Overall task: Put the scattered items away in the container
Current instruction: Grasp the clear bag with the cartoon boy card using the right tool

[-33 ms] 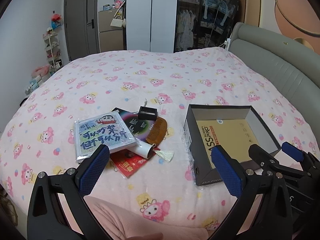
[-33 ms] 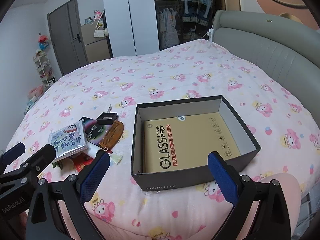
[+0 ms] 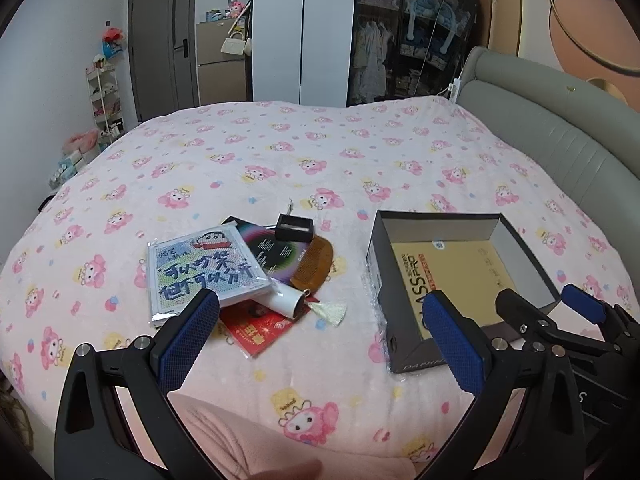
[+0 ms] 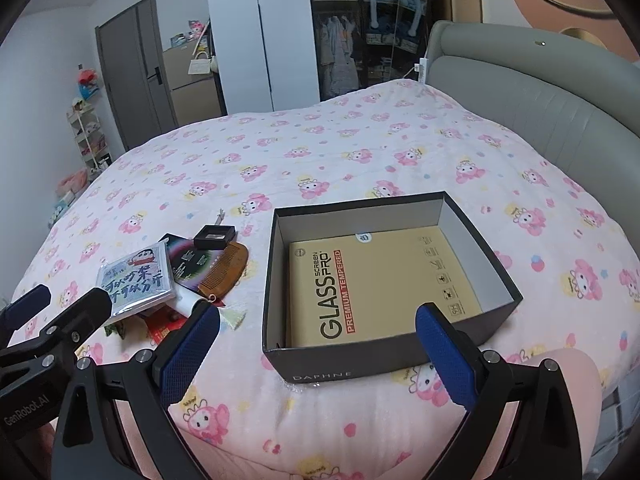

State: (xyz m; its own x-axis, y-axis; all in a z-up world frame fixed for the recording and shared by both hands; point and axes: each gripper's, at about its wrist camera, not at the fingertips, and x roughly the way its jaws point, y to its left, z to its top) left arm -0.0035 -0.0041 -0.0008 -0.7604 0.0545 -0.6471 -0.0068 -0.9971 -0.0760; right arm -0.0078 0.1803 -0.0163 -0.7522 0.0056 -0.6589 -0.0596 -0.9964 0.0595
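Two grippers, left (image 3: 320, 336) and right (image 4: 318, 344), both spread wide, holding nothing | box (image 4: 484, 240) open on bed, flat yellow pack inside | pile (image 3: 240, 268) left of box: red packet (image 3: 256, 326) mostly buried, small items unclear

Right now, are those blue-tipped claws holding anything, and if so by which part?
Nothing is held. The left gripper and right gripper both hang open above the bed.

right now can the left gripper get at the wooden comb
Probably yes. The left gripper is open, empty and faces the pile. The wooden comb lies on the pile's box-side edge, its top uncovered; only the small black case touches its far end.
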